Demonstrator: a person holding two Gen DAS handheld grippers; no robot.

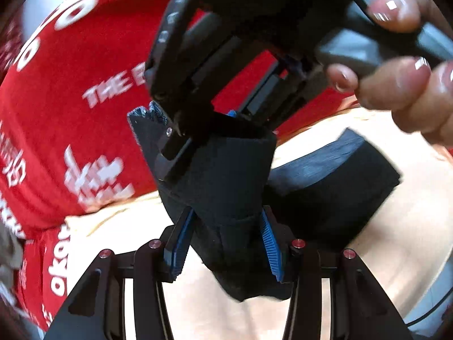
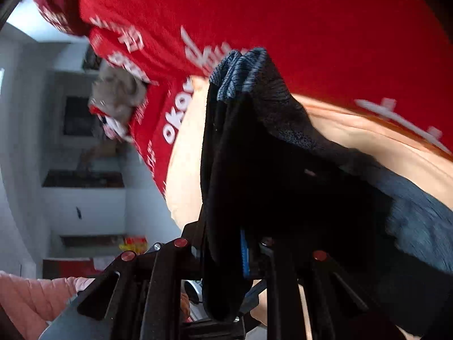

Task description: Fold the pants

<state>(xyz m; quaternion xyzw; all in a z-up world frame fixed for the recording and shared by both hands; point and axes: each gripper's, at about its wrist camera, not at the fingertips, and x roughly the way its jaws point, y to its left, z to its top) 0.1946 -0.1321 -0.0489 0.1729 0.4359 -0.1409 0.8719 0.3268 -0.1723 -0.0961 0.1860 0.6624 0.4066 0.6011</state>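
black pants (image 1: 226,187): bunched fabric clamped in left gripper (image 1: 226,243); right gripper (image 2: 252,255) pinched on them too, fabric trailing toward 12 o'clock.

Pale peach surface (image 1: 396,212), dark folded pants (image 1: 334,181) lying on it

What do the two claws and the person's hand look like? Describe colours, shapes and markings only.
Both the left claw and the right claw have black angular linkage arms, round red pivot caps and blue ribbed pads. The hand is bare, with glossy pinkish nails. No sleeve shows.
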